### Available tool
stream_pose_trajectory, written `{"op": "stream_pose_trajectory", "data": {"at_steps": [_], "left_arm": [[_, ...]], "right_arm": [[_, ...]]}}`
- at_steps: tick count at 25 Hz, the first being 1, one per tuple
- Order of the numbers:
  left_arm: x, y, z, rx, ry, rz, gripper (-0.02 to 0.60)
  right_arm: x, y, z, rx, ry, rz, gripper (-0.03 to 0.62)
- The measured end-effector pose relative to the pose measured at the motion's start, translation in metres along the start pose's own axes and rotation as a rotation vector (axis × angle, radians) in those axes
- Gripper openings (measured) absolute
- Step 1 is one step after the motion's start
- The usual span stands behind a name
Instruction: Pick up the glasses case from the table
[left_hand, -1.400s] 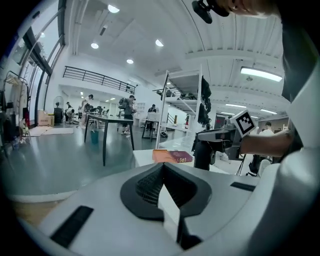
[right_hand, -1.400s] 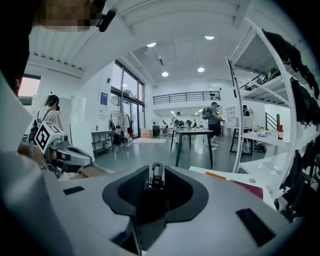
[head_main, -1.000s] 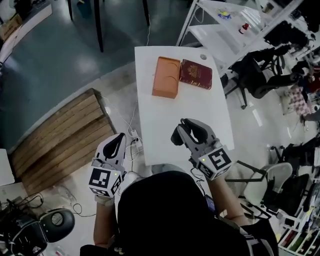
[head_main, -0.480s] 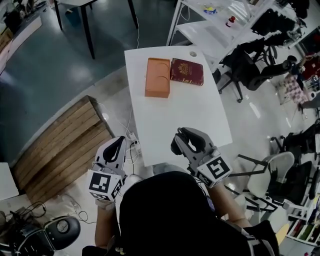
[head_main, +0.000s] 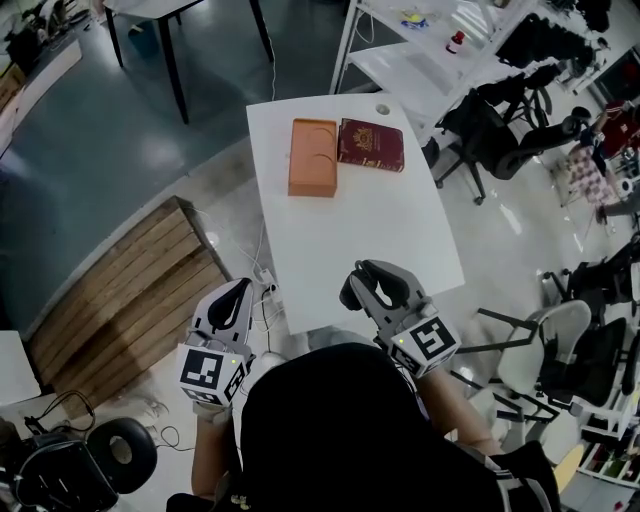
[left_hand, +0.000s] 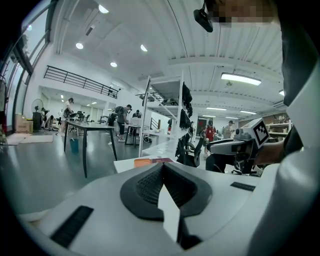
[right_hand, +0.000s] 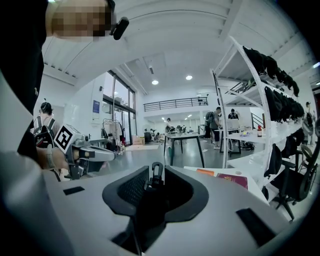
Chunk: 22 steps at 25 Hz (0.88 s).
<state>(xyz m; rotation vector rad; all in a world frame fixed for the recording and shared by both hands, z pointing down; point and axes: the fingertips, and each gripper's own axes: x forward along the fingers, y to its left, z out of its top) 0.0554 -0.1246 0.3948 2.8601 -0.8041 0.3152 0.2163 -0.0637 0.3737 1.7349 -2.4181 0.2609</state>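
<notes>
My right gripper (head_main: 368, 283) hangs over the near edge of the white table (head_main: 350, 225). It is shut on a black case (right_hand: 149, 202) with a snap hook (right_hand: 157, 173) on top, which fills the gap between the pads. An orange box-like case (head_main: 312, 157) lies at the table's far end, with a dark red booklet (head_main: 371, 145) touching its right side. My left gripper (head_main: 237, 297) is off the table's near left corner, above the floor. It is shut with nothing in it, and its pads (left_hand: 145, 185) meet at the tip.
A wooden pallet (head_main: 120, 290) lies on the floor to the left. A power strip with cables (head_main: 266, 282) sits by the table's near left corner. Office chairs (head_main: 500, 130) and a white shelf rack (head_main: 440, 50) stand to the right. A person's dark-haired head fills the bottom of the head view.
Both grippers have drifted slightly back toward the person, and the head view has shifted. The right gripper's hold on the black case and the left gripper's shut jaws look the same.
</notes>
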Motion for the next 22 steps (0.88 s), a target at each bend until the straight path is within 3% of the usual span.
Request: {"op": "stream_pose_trajectory", "data": {"at_steps": [22], "left_arm": [[-0.006, 0.005, -0.013, -0.019, 0.015, 0.015, 0.018]], "right_arm": [[-0.001, -0.01, -0.015, 0.008, 0.035, -0.041, 0.123]]}}
